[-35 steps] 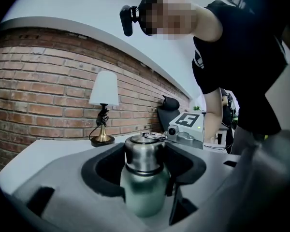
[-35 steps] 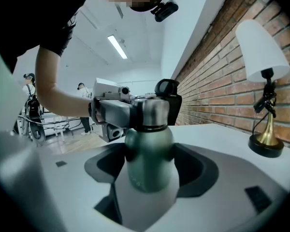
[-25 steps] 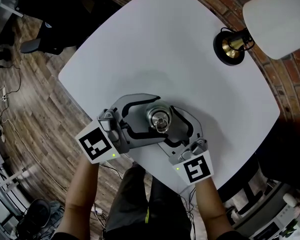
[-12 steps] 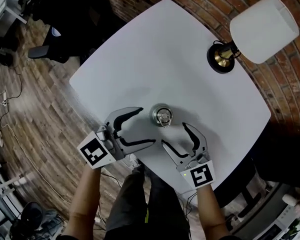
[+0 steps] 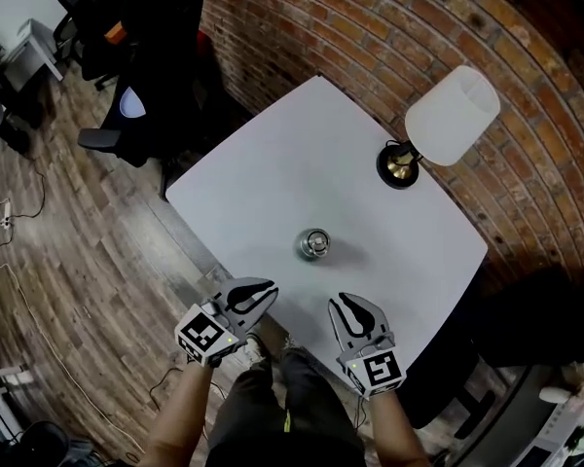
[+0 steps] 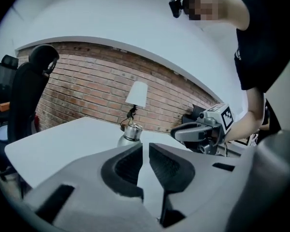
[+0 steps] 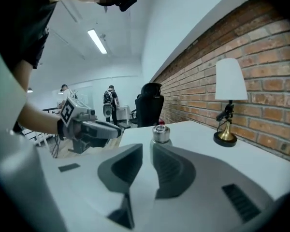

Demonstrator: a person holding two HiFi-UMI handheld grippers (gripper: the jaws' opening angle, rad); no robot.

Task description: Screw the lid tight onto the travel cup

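Cup [image 5: 314,245] stands upright on the table [image 5: 273,154], lid [image 5: 315,241] sitting on top of it and looking level from both gripper views. No gap shows under the lid, though it's too small to be sure. Lamp [image 5: 438,125] is well beyond the cup, near the brick wall.

L gripper [image 5: 268,289] sits on my side of the cup, well apart from it and off to the left. Its jaws have just been closing and are now nearly together w/ only a thin slit btwn the pads, nothing in there. R gripper [image 5: 347,304] mirrors it, my side of the cup and to the right, also well apart. Its jaws have likewise just been closing, narrow gap, nothing held; the cup only shows far off behind the slit.

My read: the screwing looks done — lid on, cup left alone, neither tool touching it. Whether it's really tight I can't tell from here. If anything's left, it's a check twist — otherwise nothing.
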